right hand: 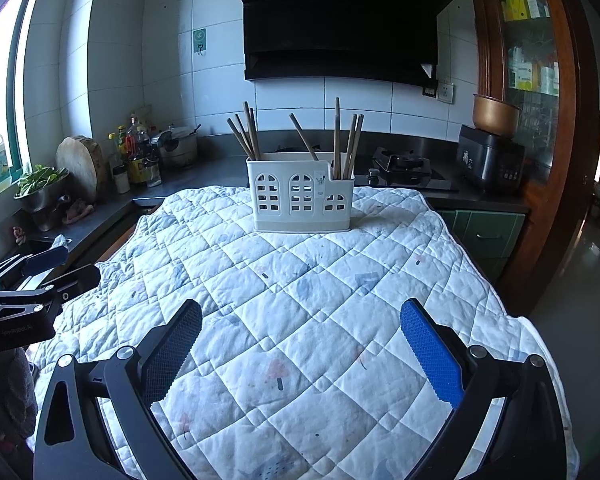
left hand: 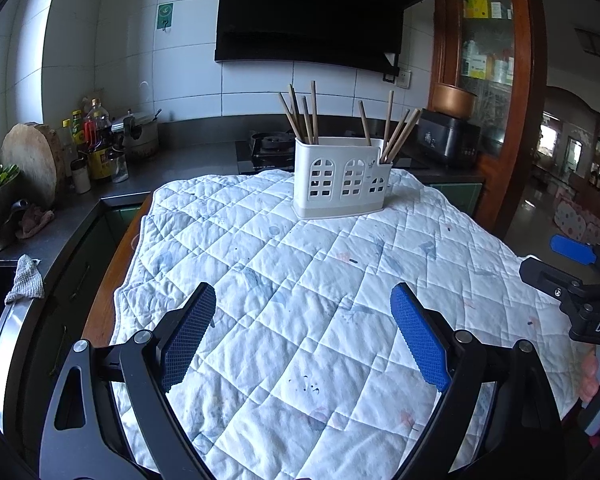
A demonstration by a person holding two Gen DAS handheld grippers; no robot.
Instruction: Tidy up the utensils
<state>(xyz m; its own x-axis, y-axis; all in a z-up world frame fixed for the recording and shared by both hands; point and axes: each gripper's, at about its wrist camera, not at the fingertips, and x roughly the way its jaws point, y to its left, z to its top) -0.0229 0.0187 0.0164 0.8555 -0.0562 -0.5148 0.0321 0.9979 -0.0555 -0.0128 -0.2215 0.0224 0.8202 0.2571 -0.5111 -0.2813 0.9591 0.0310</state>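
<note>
Holder: white plastic utensil caddy (left hand: 342,178), arched cut-outs, upright on quilted cloth (left hand: 300,300).
Contents: brown wooden chopsticks (left hand: 302,118), leaning.
Left gripper (left hand: 303,336): wide open, empty.
Right gripper (right hand: 301,350): wide open, empty.

chopsticks (right hand: 336,136): 9 | utensil holder (right hand: 300,200): 1 | tools (right hand: 300,344): 2

right gripper (right hand: 300,344) gapes wide at the bottom of the frame over a quilted cloth (right hand: 284,304); a white holder (right hand: 300,200) with chopsticks (right hand: 342,140) stands upright at centre.
</note>
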